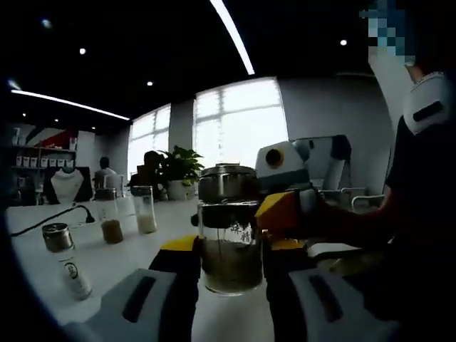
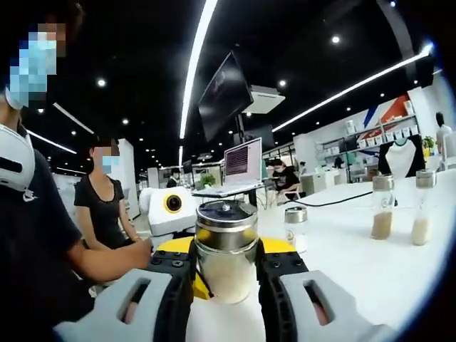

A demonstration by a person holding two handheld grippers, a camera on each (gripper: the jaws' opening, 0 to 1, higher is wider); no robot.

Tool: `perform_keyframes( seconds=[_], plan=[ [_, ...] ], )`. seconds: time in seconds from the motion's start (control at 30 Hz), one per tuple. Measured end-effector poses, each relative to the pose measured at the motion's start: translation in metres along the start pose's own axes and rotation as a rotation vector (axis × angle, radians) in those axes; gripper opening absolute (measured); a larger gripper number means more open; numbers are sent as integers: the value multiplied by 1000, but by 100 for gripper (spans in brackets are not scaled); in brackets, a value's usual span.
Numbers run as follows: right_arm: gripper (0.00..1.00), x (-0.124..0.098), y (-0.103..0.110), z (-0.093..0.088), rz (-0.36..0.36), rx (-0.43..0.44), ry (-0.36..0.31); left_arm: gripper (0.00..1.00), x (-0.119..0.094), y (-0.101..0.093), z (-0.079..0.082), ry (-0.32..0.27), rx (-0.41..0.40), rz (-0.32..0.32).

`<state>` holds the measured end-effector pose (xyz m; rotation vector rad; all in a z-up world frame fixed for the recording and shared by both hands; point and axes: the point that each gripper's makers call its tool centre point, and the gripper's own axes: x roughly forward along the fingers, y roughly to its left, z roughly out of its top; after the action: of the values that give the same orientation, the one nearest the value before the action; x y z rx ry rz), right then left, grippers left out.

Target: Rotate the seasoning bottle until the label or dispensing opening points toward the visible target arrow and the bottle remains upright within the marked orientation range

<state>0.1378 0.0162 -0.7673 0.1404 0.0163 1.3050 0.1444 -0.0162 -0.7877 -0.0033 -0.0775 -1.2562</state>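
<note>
The seasoning bottle (image 1: 229,228) stands upright on the white table (image 1: 128,260) at the centre of the left gripper view, a clear glass jar with a brushed metal grinder cap, filled partway with brownish seasoning. It sits between the jaws of the left gripper (image 1: 229,274), whose fingers look closed against the glass near its base. From the right of that frame the right gripper (image 1: 285,214) reaches in, its yellow pads level with the upper glass just under the cap. In the right gripper view the same seasoning bottle (image 2: 226,249) is centred low in the frame, and the right gripper (image 2: 226,281) has its fingers pressed against the lower body on both sides.

The jar is rigid and smooth, so it is probably slippery and likely to chip if tipped onto the table; with glass, metal cap and contents it should feel moderately heavy and a little top-heavy. The straight glass wall below the cap is the safer hold, since the cap may turn by itself. Printed lettering shows on the glass in the left gripper view; no target arrow is discernible.

Other seasoning jars (image 1: 111,214) stand at left centre, and a small grinder bottle (image 1: 68,260) at lower left. A laptop (image 2: 242,164) sits behind the bottle, at the centre of the right gripper view.
</note>
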Motion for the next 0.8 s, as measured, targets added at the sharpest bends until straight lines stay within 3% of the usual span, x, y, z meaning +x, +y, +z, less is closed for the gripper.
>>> perform_keyframes(
  seconds=[0.1,0.23,0.3,0.37,0.43,0.57,0.6,0.67,0.73,0.8],
  plan=[
    [32,1,0,-2,-14,-41,-1,36,4,3,-4,43,33,52],
    [33,7,-14,2,-138,-129,-28,36,6,22,-5,77,85,255],
    [33,10,-23,1,-205,-99,-36,35,3,32,-7,134,154,363],
    [34,13,-25,2,-230,-67,-61,35,3,34,-7,155,200,402],
    [34,16,-25,4,-268,-95,-64,35,1,35,-7,164,223,456],
    [33,18,-24,5,-249,-126,-30,36,-3,37,-5,137,239,403],
    [33,17,-23,5,-218,-82,-33,36,-4,34,-3,116,250,348],
    [33,15,-18,8,-143,-26,-50,36,-7,26,2,77,185,265],
    [33,14,-10,10,-57,-12,-49,36,-8,20,6,45,144,188],
    [33,13,-6,8,-18,-28,-11,36,-8,13,3,55,86,108]
  ],
)
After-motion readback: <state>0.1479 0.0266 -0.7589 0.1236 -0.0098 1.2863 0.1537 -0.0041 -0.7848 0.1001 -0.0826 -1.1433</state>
